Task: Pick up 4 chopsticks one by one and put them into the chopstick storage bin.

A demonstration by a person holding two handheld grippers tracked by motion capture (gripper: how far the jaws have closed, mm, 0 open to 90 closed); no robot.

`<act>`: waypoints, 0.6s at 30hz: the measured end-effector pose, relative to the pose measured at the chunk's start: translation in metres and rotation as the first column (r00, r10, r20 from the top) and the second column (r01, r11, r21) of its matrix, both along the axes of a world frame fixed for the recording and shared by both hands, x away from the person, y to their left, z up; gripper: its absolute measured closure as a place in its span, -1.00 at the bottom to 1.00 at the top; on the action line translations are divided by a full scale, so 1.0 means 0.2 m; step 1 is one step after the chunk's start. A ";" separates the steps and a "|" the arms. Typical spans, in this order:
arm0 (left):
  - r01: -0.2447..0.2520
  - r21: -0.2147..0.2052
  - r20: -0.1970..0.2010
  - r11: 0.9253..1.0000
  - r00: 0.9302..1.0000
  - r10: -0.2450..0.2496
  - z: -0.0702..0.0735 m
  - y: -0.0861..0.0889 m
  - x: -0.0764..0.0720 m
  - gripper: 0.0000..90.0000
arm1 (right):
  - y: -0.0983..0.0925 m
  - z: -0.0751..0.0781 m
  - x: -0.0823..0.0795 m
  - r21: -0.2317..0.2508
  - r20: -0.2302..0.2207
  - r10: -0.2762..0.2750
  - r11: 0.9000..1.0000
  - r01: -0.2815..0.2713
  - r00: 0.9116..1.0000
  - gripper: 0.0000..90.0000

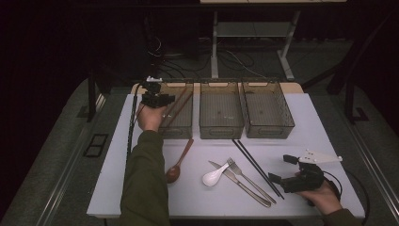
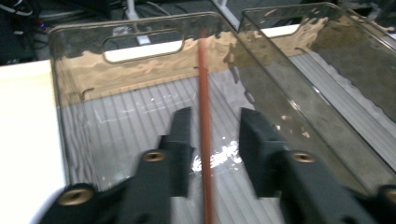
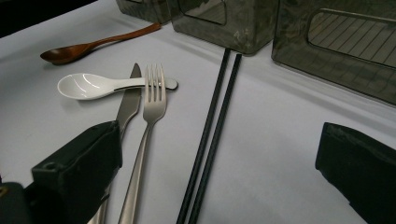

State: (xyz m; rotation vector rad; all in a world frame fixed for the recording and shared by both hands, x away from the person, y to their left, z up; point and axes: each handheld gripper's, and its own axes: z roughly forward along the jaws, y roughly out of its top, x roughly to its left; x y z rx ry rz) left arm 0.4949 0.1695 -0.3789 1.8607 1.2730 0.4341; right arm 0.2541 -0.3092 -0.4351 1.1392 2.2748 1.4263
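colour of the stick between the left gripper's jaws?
Reddish-brown chopstick; clearest in the left gripper view.

Left tool [image 1: 156,98]: black body, white fitting on top, black cable trailing; matte black blocky jaws with brass-coloured screws. Right tool [image 1: 288,171]: black, white three-cornered plate on top, black cable behind. Olive-green sleeve [image 1: 143,179] behind left tool.

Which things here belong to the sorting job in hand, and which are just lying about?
In the job:
left gripper, fingers apart
brown chopstick between them
left bin

Lying about:
wooden spoon
white spoon
knife
fork
black chopsticks
right gripper, open
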 end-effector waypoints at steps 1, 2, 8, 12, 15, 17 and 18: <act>0.000 0.006 0.002 1.000 1.000 0.000 0.00 0.00 0.00 0.30 | 0.00 0.00 0.00 0.000 0.000 0.000 1.000 0.000 1.000 -0.98; 0.008 0.010 0.002 1.000 1.000 -0.008 0.00 0.00 0.00 0.26 | 0.00 0.00 0.00 0.001 0.000 0.000 1.000 0.000 1.000 -0.98; 0.037 0.019 0.016 0.999 0.999 -0.037 0.02 -0.01 -0.02 0.06 | 0.00 0.00 0.00 0.000 0.000 -0.002 1.000 0.002 1.000 -0.98; 0.058 0.012 0.014 0.998 0.998 -0.058 0.03 -0.02 -0.03 -0.04 | 0.00 0.00 0.00 -0.001 -0.005 -0.009 1.000 0.009 1.000 -0.98; 0.065 0.027 0.018 0.998 0.998 -0.065 0.04 -0.02 -0.04 -0.15 | 0.00 0.00 0.00 -0.001 -0.004 -0.010 1.000 0.010 1.000 -0.98; 0.079 0.021 0.017 0.997 0.997 -0.079 0.05 -0.02 -0.05 -0.19 | 0.00 0.00 0.00 -0.006 -0.003 -0.005 1.000 0.005 1.000 -0.98; 0.085 0.026 0.016 0.996 0.996 -0.085 0.05 -0.02 -0.05 -0.20 | 0.00 0.00 0.00 -0.008 -0.002 -0.004 1.000 0.004 1.000 -0.98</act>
